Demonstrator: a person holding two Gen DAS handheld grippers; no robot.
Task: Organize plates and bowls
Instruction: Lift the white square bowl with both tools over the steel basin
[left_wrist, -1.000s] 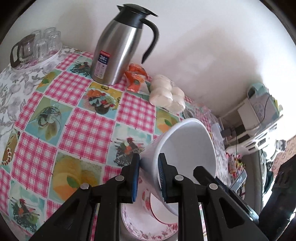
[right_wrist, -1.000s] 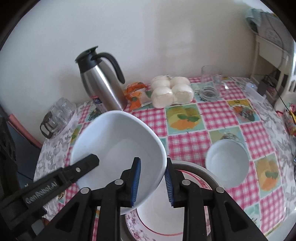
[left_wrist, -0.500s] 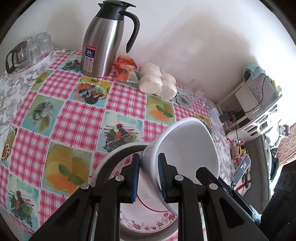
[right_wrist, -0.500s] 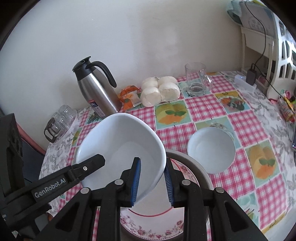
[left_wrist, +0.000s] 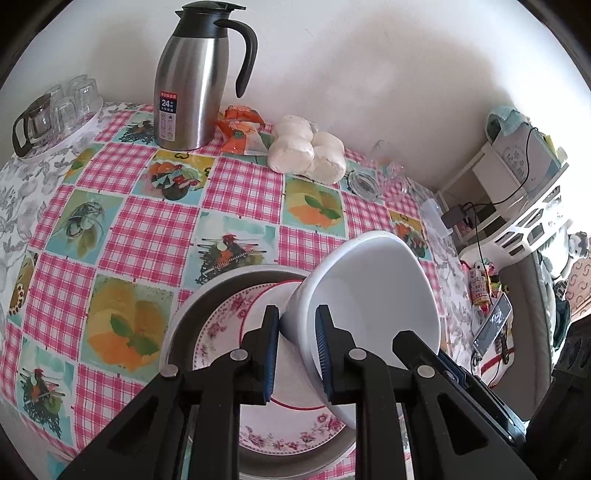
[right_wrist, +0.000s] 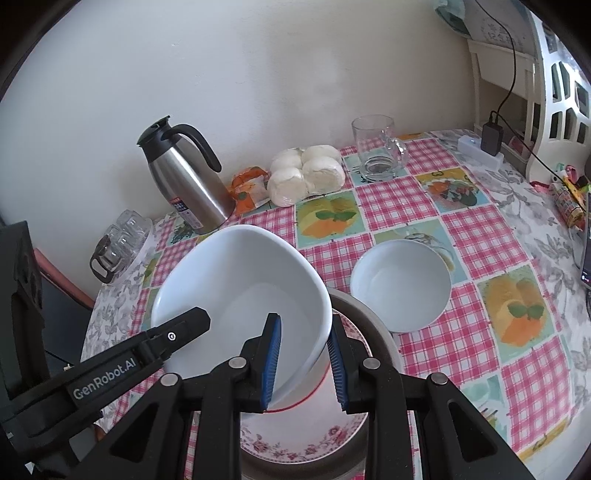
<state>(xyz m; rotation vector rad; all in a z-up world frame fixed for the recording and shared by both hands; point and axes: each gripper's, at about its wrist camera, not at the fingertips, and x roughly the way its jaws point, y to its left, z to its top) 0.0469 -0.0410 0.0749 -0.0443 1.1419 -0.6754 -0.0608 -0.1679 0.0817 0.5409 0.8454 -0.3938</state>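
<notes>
Both claws, left gripper and right gripper, clamped the white bowl's rim above the floral plate. "GenRobot.AI" and the small bowl showed only from the right wrist; the flask read "24".
</notes>
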